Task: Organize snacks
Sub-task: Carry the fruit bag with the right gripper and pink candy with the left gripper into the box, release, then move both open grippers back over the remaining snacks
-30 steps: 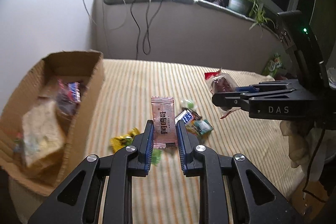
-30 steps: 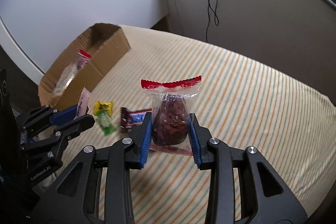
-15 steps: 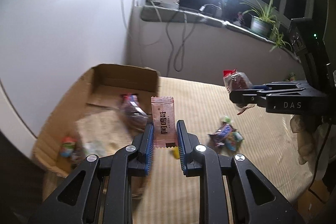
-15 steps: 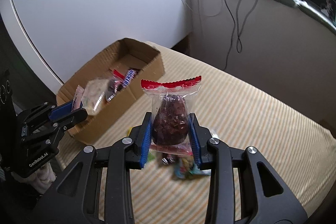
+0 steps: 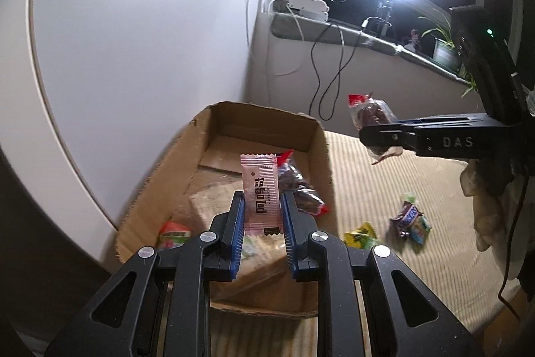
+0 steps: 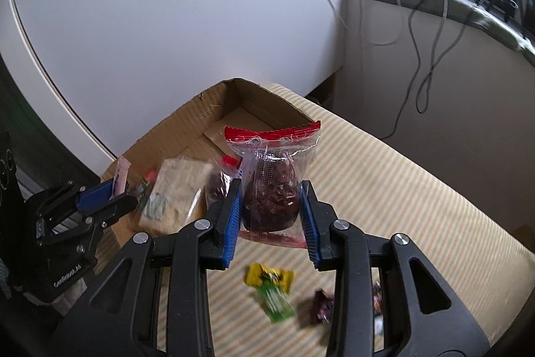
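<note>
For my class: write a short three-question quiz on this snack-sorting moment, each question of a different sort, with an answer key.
1. True or false: the left gripper holds a pink wrapped bar over the open cardboard box.
2. Multiple choice: what does the right gripper grip? A) a green candy B) a clear packet with a red top seal and a dark brown snack C) nothing
3. Fill in: the yellow and green candies lie on the striped ____, outside the box.

Key: 1 true; 2 B, the clear packet; 3 cloth.
</note>
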### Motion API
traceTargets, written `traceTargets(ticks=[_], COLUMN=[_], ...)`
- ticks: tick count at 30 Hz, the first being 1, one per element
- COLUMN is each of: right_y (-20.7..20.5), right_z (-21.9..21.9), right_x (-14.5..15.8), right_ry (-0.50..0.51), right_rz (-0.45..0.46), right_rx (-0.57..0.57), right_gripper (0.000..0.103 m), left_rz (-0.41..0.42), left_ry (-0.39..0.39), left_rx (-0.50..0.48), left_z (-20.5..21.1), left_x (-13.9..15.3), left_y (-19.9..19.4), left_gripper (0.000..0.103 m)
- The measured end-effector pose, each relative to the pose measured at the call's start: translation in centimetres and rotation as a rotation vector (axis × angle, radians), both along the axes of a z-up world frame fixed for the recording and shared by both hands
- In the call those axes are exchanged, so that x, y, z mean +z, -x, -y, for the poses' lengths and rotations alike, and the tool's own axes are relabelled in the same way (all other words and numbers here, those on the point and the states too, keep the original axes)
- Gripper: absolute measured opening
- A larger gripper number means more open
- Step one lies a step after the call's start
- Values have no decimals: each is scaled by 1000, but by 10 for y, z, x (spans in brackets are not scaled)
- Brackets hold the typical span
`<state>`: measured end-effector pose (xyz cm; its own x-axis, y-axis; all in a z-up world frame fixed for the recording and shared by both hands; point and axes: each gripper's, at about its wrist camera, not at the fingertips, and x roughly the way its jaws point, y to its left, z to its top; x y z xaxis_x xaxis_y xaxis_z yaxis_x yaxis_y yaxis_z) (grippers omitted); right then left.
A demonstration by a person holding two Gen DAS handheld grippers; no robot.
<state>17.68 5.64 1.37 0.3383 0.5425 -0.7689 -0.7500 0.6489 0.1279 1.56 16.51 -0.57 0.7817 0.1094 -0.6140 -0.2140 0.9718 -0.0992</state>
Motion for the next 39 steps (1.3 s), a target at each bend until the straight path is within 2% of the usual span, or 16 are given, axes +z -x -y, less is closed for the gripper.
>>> traceTargets(ticks=[11, 25, 26, 27, 29, 30, 34, 39], right_y=[-25, -29, -29, -28, -27, -26, -25, -23], right_z=[-38, -53, -53, -53, -53, -51, -46, -39], right_x=[-20, -32, -31, -30, -27, -25, -18, -11], right_ry=[22, 36, 37, 36, 28, 23, 4, 2], right_rz=[-36, -57, -55, -52, -33, -23, -12, -6], right_rx=[27, 61, 62, 63, 59, 56, 47, 34], right_gripper=[35, 38, 43, 55, 71, 77, 87, 87], left_rz=[-16, -33, -35, -35, -30, -27, -26, -19], left_ry=[0, -5, -6, -8, -15, -18, -26, -34], left_rx=[21, 22, 22, 24, 28, 30, 28, 28], left_z=[-15, -16, -16, -15, -14, -13, -11, -8], left_x=[-6, -8, -8, -8, -7, -7, -5, -2], left_y=[-8, -16, -16, -16, -15, -14, -12, -9], left_gripper=[20, 20, 25, 29, 49, 51, 65, 65])
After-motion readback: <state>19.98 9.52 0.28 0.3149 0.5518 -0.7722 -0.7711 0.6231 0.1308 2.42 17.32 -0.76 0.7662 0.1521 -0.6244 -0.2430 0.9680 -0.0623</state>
